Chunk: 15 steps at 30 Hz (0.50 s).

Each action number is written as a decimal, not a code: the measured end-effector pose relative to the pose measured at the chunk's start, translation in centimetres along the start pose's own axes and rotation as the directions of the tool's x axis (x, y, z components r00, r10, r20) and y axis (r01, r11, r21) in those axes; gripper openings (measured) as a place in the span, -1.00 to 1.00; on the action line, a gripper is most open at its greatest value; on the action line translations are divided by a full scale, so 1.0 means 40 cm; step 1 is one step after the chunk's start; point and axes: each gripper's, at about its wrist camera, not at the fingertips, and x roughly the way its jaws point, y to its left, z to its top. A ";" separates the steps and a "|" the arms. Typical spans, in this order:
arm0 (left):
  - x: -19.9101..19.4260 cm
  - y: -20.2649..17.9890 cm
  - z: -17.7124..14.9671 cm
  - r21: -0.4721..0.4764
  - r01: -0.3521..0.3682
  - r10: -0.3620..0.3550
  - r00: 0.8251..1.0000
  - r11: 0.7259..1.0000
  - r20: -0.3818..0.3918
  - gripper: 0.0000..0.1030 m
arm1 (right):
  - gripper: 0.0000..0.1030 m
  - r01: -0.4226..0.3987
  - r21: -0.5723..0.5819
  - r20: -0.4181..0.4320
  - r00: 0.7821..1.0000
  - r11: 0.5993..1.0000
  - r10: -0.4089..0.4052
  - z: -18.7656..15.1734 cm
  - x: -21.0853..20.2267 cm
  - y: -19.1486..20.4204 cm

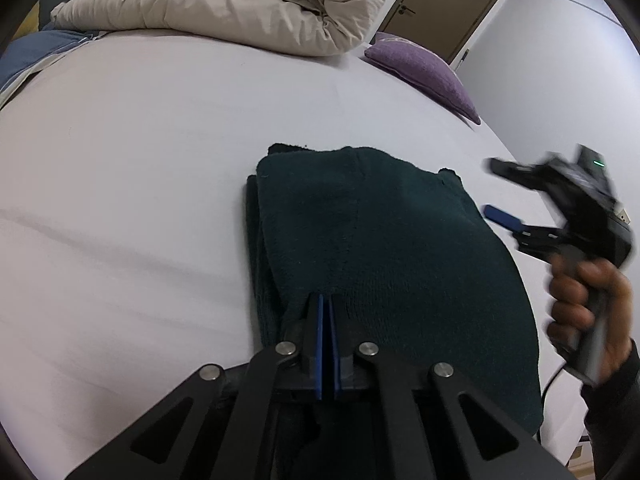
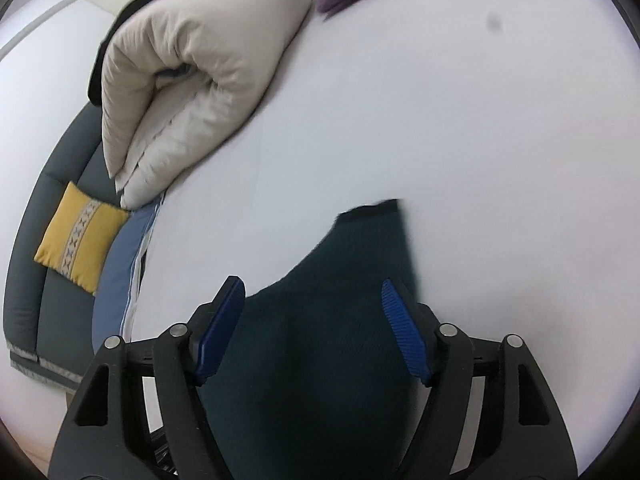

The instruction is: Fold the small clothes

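Two grippers work a dark green knit garment (image 1: 372,248) lying folded on the white bed sheet (image 1: 140,160): the left gripper (image 1: 326,320) pinches its near edge, seemingly to anchor the fold, while the right gripper (image 2: 312,320), jaws wide apart, hovers off the cloth's right side, free to regrip

We count one dark green garment (image 1: 376,248), one beige duvet (image 1: 224,4), one purple cushion (image 1: 424,72), one yellow cushion (image 2: 80,236) and two grippers: left gripper (image 1: 325,300), right gripper (image 2: 314,284).
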 end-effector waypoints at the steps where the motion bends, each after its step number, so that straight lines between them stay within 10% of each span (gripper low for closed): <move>1: -0.001 -0.003 -0.001 0.005 -0.007 0.007 1.000 1.000 0.002 -0.87 | 0.39 -0.048 -0.009 0.000 0.999 0.999 0.048 -0.017 -0.031 0.008; 7: -0.003 -0.008 -0.005 0.012 -0.025 0.025 1.000 1.000 0.007 -0.87 | 0.39 -0.390 -0.066 -0.194 0.908 0.918 0.372 -0.178 -0.134 0.073; 15: 0.000 -0.023 -0.010 0.038 -0.055 0.054 0.998 0.998 0.009 -0.87 | 0.31 -0.439 0.061 -0.295 0.850 0.896 0.436 -0.291 -0.099 -0.017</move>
